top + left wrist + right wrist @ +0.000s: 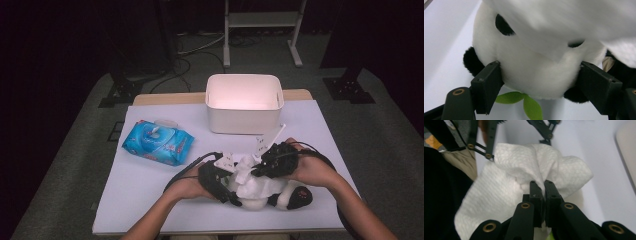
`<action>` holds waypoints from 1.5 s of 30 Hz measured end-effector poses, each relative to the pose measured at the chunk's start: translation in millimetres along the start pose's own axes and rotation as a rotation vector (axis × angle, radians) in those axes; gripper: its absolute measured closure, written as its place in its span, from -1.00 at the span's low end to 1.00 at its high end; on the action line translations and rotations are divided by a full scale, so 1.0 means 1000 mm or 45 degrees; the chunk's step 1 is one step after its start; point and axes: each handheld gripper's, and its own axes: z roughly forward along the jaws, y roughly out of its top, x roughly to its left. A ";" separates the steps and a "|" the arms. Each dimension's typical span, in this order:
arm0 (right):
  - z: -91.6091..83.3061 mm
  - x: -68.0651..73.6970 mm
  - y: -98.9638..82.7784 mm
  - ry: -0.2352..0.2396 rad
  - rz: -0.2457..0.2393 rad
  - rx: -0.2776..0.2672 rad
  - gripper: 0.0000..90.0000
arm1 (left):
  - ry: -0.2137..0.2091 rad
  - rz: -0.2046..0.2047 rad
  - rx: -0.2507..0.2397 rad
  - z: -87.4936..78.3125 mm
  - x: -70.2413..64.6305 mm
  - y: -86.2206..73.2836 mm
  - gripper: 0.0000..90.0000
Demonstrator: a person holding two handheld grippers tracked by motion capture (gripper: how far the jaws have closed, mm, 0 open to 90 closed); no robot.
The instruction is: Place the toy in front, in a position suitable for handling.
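Low in the frame, the left claw point(537, 75) clamps the panda toy point(536, 57) steady so the right claw point(543, 192), pinching a wet wipe point(506, 195), can scrub it.

White bin point(244, 120) at table rear, blue wipes pack point(157, 142) left, near bin

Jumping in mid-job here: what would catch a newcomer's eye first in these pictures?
The plush panda at the table's near edge, its white head clamped between the left gripper jaws. Next, the crumpled white wipe pinched in the shut right gripper, held over the panda. Farther back, a white bin sits mid-table, with a blue wet-wipe pack to its left.
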 end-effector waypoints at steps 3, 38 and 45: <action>-0.004 -0.009 -0.004 -0.017 0.026 0.009 0.91 | 0.000 0.004 0.005 -0.001 0.001 0.000 -0.53; 0.003 0.011 -0.015 0.021 0.004 -0.021 0.91 | -0.057 0.007 -0.037 -0.005 -0.003 0.017 -0.64; -0.002 0.004 -0.025 -0.026 0.032 0.042 0.91 | -0.056 0.016 -0.033 -0.006 -0.003 0.017 -0.64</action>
